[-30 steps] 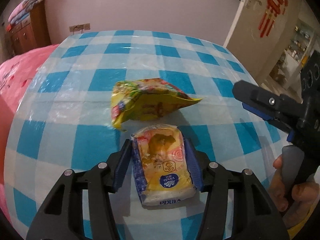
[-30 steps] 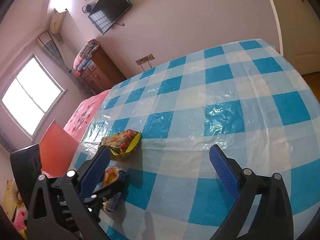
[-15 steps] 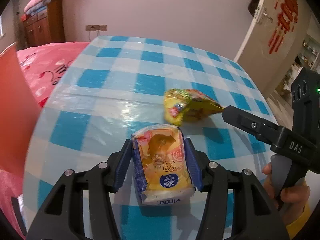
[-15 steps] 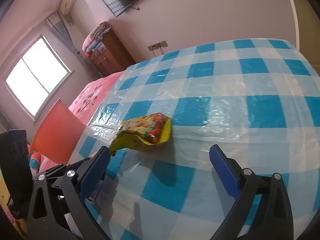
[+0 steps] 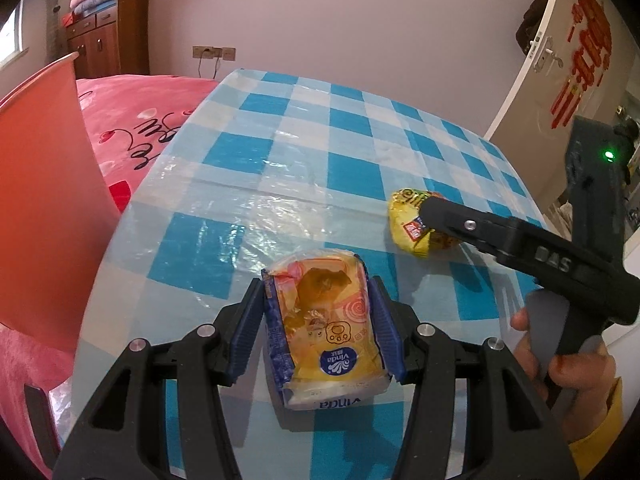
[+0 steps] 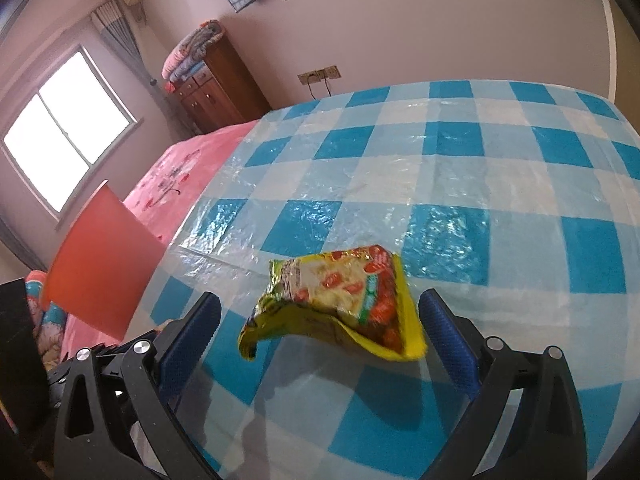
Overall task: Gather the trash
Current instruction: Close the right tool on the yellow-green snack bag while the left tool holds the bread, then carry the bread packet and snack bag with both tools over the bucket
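A yellow tissue pack (image 5: pixel 326 328) with blue edges sits between the blue pads of my left gripper (image 5: pixel 318 320), which is shut on it above the blue-and-white checked table (image 5: pixel 304 152). An opened yellow snack bag (image 6: pixel 340 300) lies on the table; it also shows as the snack bag (image 5: pixel 412 228) at the right of the left wrist view. My right gripper (image 6: pixel 320 328) stands wide open with the bag between its fingers, the pads apart from it. In the left wrist view one finger of the right gripper (image 5: pixel 472 224) reaches over the bag, with a hand (image 5: pixel 568 368) on its handle.
An orange-red bin (image 5: pixel 40 216) stands beside the table's left edge, seen also as the bin (image 6: pixel 100 268). A pink bed (image 5: pixel 136 120) lies behind it, with a wooden cabinet (image 6: pixel 216 92) against the wall. A white door (image 5: pixel 560 64) is at the right.
Both grippers have swung left across the table. The orange-red bin has come further into the left wrist view. The snack bag now lies between the right gripper's fingers.
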`<state>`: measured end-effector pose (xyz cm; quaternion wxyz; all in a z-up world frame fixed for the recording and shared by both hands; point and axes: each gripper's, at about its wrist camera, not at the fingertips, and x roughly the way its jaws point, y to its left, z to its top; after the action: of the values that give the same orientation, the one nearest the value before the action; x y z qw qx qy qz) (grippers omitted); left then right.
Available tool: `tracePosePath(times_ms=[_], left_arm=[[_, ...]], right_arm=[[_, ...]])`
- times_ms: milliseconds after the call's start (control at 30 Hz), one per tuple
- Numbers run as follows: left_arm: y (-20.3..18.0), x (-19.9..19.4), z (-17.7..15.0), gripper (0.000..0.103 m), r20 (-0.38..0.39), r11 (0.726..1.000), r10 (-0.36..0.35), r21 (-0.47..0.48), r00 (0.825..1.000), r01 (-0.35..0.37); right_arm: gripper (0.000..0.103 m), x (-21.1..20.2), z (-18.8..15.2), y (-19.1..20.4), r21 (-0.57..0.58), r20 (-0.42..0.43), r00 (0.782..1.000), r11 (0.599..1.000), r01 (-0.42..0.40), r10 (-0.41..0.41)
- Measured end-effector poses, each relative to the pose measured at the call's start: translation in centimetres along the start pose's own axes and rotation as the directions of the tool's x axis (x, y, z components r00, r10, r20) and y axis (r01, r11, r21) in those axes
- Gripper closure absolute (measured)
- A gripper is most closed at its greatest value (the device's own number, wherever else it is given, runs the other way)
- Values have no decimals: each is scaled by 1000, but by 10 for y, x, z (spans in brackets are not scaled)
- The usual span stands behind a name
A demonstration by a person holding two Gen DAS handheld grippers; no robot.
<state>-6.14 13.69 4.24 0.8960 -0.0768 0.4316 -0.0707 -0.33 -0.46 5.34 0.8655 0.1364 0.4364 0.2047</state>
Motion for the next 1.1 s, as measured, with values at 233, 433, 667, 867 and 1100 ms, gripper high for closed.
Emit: tracePosePath(times_ms=[233,433,667,867,1100], left_arm=[[9,-1,0,49,5,1000,-20,-13,1000,20],[15,1,0,49,3,999,-33,-28,999,33],[18,1,-1,49,2,998,-43,-34,999,43],[17,1,0,49,5,998,-47,-32,999,47],[15,-4,0,49,15,998,-53,-22,998,53]], right_arm=[[5,15,1,8,-32,-5,998,998,58,-58],[19,16,0,10,-39,9,996,995,88,-88],[30,14,-2,11,-61,18,993,992,115,-114],[39,12,-5,17,-97,39,989,984,147,-144],[41,5,-11,18,-92,52,987,983,157,-153]])
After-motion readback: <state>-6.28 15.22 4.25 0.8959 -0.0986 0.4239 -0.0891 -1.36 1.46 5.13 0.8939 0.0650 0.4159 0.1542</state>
